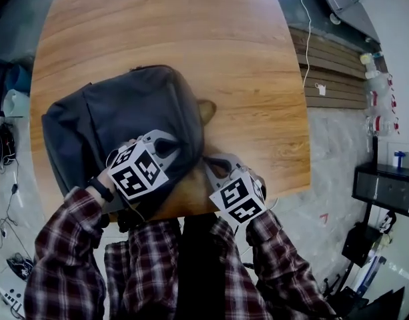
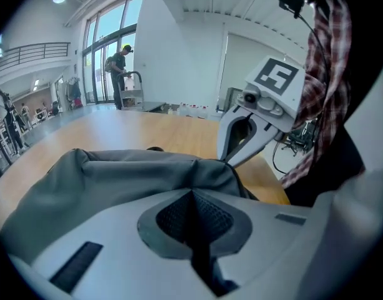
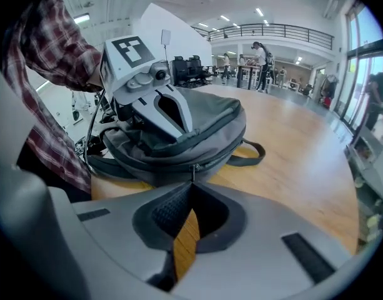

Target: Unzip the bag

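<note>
Hand-held gripper [image 3: 192, 186] (right) at bag [image 3: 203, 133] edge

bag [image 1: 117, 122]: dark grey, zip band darker | zip pull [image 3: 192, 167] at right tool [image 3: 191, 186] tip: dark grey | worktop [image 1: 191, 39] under both tools: warm orange-brown wood grain | left tool [image 2: 192, 192], right tool: pale grey bodies, black meshed pads [image 3: 169, 211] | cubes [image 1: 134, 171]: white, black square markers | sleeves [image 1: 64, 245] behind tools: dark red, navy, white plaid

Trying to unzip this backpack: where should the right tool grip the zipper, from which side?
Pinch the small zipper pull on the backpack's side seam, coming level from the table's near edge: the tab hangs upright, facing the right tool, whose tips meet it.
</note>
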A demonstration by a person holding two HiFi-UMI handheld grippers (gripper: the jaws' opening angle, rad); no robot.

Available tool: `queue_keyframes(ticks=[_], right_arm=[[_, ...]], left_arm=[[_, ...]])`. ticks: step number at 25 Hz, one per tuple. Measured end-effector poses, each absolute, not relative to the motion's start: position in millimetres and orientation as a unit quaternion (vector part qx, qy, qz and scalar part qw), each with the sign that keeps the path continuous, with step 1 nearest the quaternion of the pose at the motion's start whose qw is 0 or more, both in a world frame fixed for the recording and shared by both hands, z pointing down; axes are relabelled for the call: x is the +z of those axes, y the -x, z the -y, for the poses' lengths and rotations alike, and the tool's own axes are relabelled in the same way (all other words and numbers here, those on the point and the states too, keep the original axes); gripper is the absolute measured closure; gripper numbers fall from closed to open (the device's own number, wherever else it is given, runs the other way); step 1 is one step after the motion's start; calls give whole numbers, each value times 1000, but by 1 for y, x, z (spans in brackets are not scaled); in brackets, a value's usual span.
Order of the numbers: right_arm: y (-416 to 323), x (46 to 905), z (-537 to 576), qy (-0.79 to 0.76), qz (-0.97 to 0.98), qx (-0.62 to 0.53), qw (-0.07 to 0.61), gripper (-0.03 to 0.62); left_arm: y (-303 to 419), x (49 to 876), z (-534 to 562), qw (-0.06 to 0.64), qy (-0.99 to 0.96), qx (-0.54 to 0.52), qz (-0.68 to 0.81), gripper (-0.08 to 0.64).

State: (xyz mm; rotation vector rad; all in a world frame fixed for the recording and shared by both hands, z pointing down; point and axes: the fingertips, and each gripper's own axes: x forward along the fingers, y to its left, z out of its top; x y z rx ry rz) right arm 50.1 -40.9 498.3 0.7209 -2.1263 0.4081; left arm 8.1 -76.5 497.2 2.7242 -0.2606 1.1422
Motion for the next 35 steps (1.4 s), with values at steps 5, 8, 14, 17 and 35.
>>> queue_keyframes(ticks=[5,8,14,17,35], right_arm=[[-60,497,23,-311,836,178,416,581],[-57,498,8,-323,836,203,395,581],[-41,490,7,-352,835,242,348,581],[-11,491,-2,-319,850,235,347,581],[-49,451,18,-364,851,294,238,580]], left_arm=[[-43,496,105,128,-917,364,100,552],[-68,498,129,156,-914,355,117,552],[-106,495,169,174,-911,345,141,552],[-114,497,185,179,-909,339,162,552],[-18,409,174,210,-911,162,316,551]])
